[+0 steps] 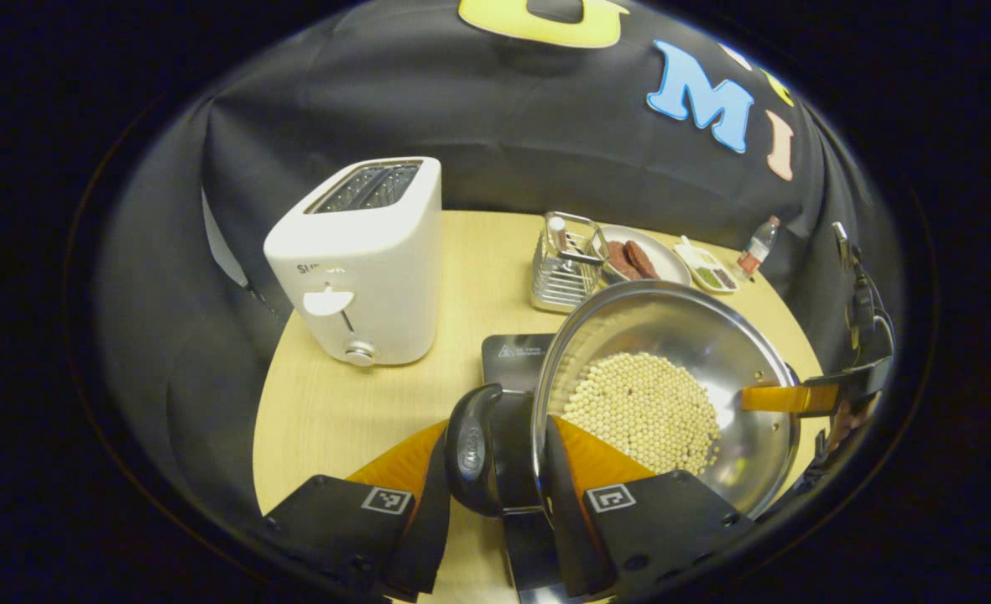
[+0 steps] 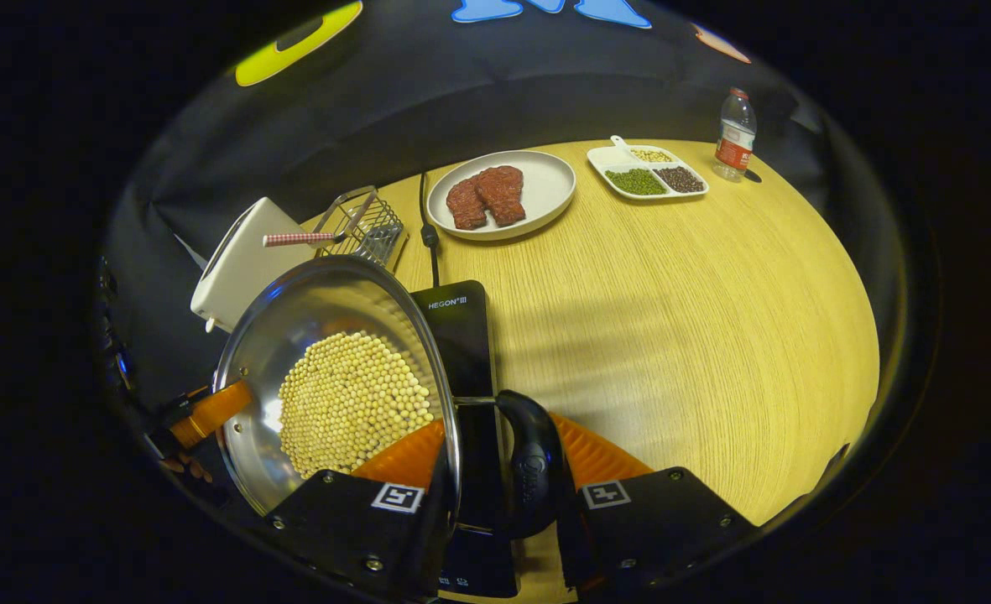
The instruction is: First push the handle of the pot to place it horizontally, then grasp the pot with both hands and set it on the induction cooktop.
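Pot, steel, part-filled w/ pale beans, hangs between both grippers just above the induction cooktop, not yet set down. Left gripper grasps one black side handle between its jaws; right gripper is clenched on the opposite handle, rim just beside its left jaw. Judgement: rigid, fairly heavy w/ load, smooth steel slippery, so handles are the only sound hold; keep level or beans roll. Beyond the jaws: wooden table. Toaster, wire basket, plate w/ meat, divided dish, bottle stand farther off.
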### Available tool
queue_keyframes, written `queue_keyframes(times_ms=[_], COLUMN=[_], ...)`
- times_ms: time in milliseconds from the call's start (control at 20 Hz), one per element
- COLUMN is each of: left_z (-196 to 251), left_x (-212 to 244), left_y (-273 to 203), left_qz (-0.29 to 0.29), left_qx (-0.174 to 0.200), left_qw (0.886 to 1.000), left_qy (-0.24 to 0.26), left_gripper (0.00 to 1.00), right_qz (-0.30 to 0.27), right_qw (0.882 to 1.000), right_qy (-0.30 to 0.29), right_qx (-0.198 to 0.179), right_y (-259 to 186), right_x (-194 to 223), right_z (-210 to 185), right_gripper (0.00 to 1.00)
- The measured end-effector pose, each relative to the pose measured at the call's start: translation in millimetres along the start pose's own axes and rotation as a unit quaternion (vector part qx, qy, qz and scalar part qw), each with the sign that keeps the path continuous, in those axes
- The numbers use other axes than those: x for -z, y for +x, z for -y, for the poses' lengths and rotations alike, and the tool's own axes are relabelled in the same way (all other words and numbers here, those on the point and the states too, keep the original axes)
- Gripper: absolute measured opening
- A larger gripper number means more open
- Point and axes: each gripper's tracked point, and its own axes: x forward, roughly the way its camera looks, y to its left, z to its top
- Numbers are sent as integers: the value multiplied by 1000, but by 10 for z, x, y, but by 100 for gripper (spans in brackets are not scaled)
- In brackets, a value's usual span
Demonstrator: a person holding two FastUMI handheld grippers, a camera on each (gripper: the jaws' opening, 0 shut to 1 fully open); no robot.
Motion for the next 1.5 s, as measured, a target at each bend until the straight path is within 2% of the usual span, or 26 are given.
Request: queue_keyframes(times_ms=[50, 100, 150, 200, 250, 300, 400, 450, 500, 600, 750, 1000, 1200, 1350, 1500], left_z=[-9, -17, -12, -8, -5, -4, -69, -94, -124, -177, -108, 694, 1757, 2575, 3287], left_x=[-16, -11, -12, 2, 0, 12, -87, -150, -200, -341, -675, -1233, -1603, -1818, -1926], left_y=[-3, -21, -20, -39, -47, -79, -166, -226, -308, -443, -803, -1536, -2071, -2490, -2703], left_qz=[5, 9, 13, 17, 21, 26, 51, 62, 71, 100, 163, 260, 332, 376, 400], left_qx=[0, 0, -1, 0, 0, 0, -9, -13, -19, -31, -53, -51, -26, -10, 5], left_qw=[1000, 1000, 1000, 1000, 1000, 999, 998, 998, 996, 993, 984, 963, 943, 926, 916], left_qy=[0, -1, -4, -9, -15, -19, -23, -30, -40, -51, -52, -44, -27, -26, -20], left_gripper=[58, 61, 63, 63, 64, 62, 70, 73, 83, 89, 89, 90, 92, 99, 97], right_qz=[5, 12, 15, 16, 17, 22, 39, 49, 60, 95, 167, 284, 351, 397, 425], right_qw=[1000, 1000, 1000, 1000, 1000, 1000, 999, 998, 997, 995, 985, 957, 933, 915, 903], right_qy=[-3, -7, -11, -13, -17, -20, -23, -25, -26, -25, -24, -62, -77, -68, -63], right_qx=[-1, -2, -4, -6, -3, -6, -25, -29, -29, -33, -38, -22, -22, -17, -5], right_y=[-7, 10, 23, 21, 19, 14, -34, -88, -159, -327, -722, -1566, -2249, -2801, -3267], right_x=[-13, -33, -37, -48, -51, -69, -153, -187, -255, -403, -696, -1172, -1400, -1549, -1632], right_z=[0, 8, 7, 8, 26, 34, -18, -12, 6, 34, 114, 422, 662, 1001, 1411], right_gripper=[55, 50, 56, 58, 53, 64, 79, 94, 97, 97, 97, 97, 98, 98, 98])
